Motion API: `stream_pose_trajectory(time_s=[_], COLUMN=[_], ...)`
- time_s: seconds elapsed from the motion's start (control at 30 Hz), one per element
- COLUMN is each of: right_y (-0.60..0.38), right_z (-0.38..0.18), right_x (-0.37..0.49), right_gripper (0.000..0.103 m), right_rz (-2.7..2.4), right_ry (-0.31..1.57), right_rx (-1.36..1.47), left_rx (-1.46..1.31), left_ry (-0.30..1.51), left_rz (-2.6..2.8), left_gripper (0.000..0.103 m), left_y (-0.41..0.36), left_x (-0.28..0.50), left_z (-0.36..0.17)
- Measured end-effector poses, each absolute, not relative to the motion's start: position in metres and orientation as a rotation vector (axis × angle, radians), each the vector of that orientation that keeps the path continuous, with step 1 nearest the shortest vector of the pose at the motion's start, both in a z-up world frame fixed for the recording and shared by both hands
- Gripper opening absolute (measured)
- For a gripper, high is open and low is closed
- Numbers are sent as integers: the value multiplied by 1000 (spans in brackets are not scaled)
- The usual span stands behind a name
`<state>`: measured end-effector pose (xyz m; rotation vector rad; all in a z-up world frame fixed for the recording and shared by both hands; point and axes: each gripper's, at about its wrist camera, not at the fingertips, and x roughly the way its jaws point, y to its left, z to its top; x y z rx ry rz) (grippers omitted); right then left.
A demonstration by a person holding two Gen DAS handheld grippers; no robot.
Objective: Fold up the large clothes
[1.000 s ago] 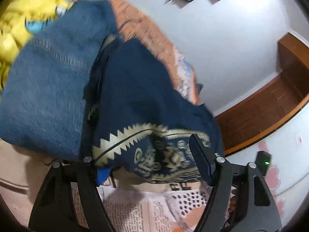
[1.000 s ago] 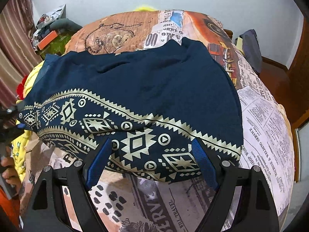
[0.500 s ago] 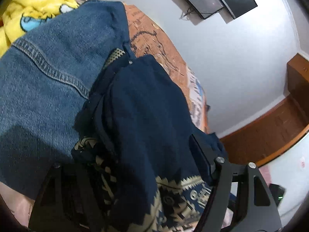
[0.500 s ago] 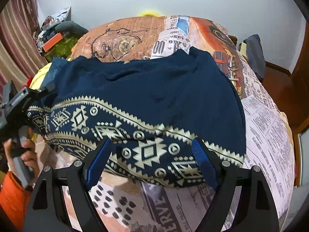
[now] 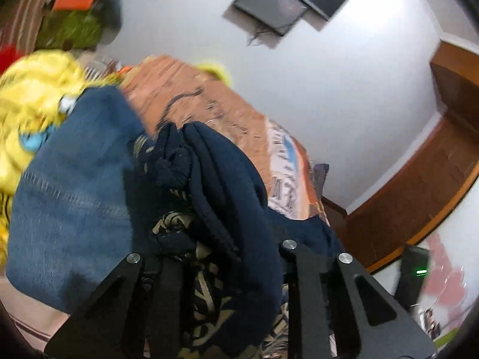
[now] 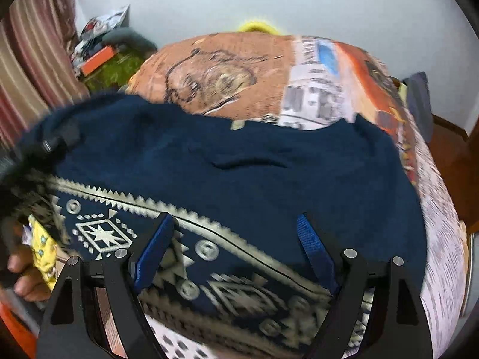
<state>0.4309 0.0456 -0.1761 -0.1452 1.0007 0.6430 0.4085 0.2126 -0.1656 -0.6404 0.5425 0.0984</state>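
We are working on the navy garment (image 6: 269, 173), the dark blue piece with the cream geometric border, which is lying spread across the bed (image 6: 227, 68) with its patterned hem toward us and its plain upper part toward the wall. Our left tongs (image 5: 221, 257) are pinching a bunched handful of that garment at its left edge: the cloth is gathered thick between the fingers and rising in folds in front of the camera, so we judge this edge is being lifted in order to carry it over the rest of the garment for a fold. In the right view the left hand (image 6: 21, 272) is showing at the garment's left side, just beside a bit of yellow cloth (image 6: 45, 251). Our right tongs (image 6: 236, 254) are standing spread, their blue-padded fingers (image 6: 152, 251) hovering over the patterned hem and gripping nothing; we judge they are waiting there to pin or take the hem so the garment is not sliding while the left edge travels. Left of the navy garment, in the left view, a denim piece (image 5: 69, 209) is lying partly under it, and beyond that a yellow blanket (image 5: 33, 95). The lift is blurring both views, so finer detail of the grip is not clear to us. We are judging the fold as only just begun, with most of the garment lying flat on the bed
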Motion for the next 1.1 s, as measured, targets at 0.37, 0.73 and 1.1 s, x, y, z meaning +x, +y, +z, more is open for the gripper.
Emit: stream_pose_trajectory(time_s=[0.37, 0.73, 1.1], right_y=[4, -162, -230], right_z=[-186, -141, -144], right_x=[441, 430, 421], right_gripper=[82, 82, 82], right_rz=[648, 365, 231], right_ry=[1097, 966, 988], right_rx=[-32, 89, 101], left_rx=[-474, -278, 46], left_ry=[617, 711, 985], left_rz=[20, -117, -304], left_gripper=[19, 18, 18], left_y=[128, -10, -116], left_x=[470, 537, 521], left_z=[-128, -131, -228])
